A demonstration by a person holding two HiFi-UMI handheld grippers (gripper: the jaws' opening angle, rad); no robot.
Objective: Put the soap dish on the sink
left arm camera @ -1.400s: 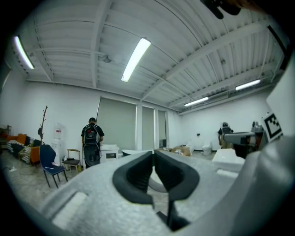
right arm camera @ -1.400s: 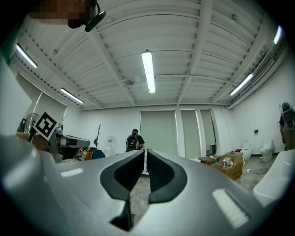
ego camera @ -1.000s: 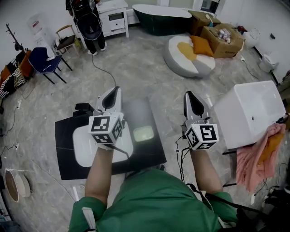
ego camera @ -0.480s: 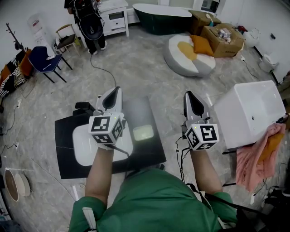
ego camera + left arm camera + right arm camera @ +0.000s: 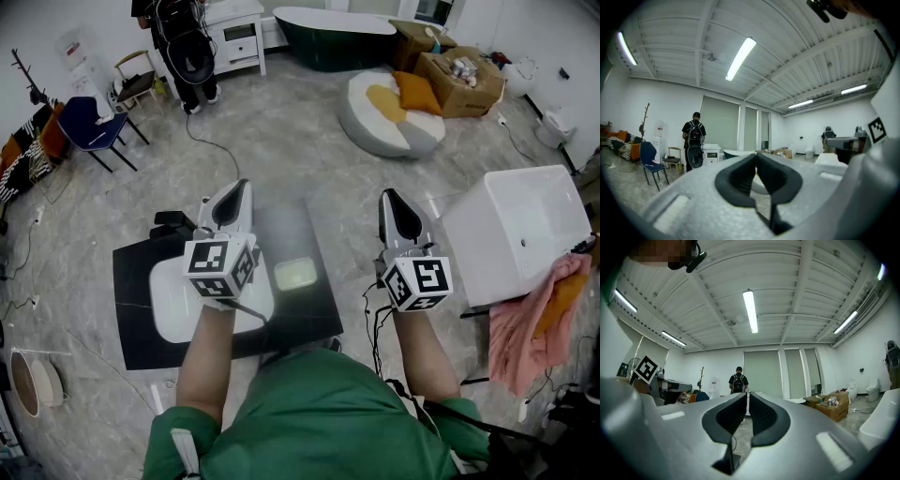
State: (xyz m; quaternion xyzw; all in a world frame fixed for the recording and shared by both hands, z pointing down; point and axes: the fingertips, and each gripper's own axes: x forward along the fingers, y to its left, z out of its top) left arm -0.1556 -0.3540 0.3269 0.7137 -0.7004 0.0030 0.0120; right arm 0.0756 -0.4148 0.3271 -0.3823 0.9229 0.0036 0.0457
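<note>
As I look down, soap dish (image 5: 296,274): flat on the black counter (image 5: 134,309), just right of the white basin (image 5: 173,302), long axis running across me.
Left gripper (image 5: 239,187): jaws pressed together, empty. It is the nearer one, with the dish to its right.
Right gripper (image 5: 390,195): jaws together, empty, out past the counter's right edge.
Stage: dish beside the basin — either already set down, or yet to go onto the basin.
</note>
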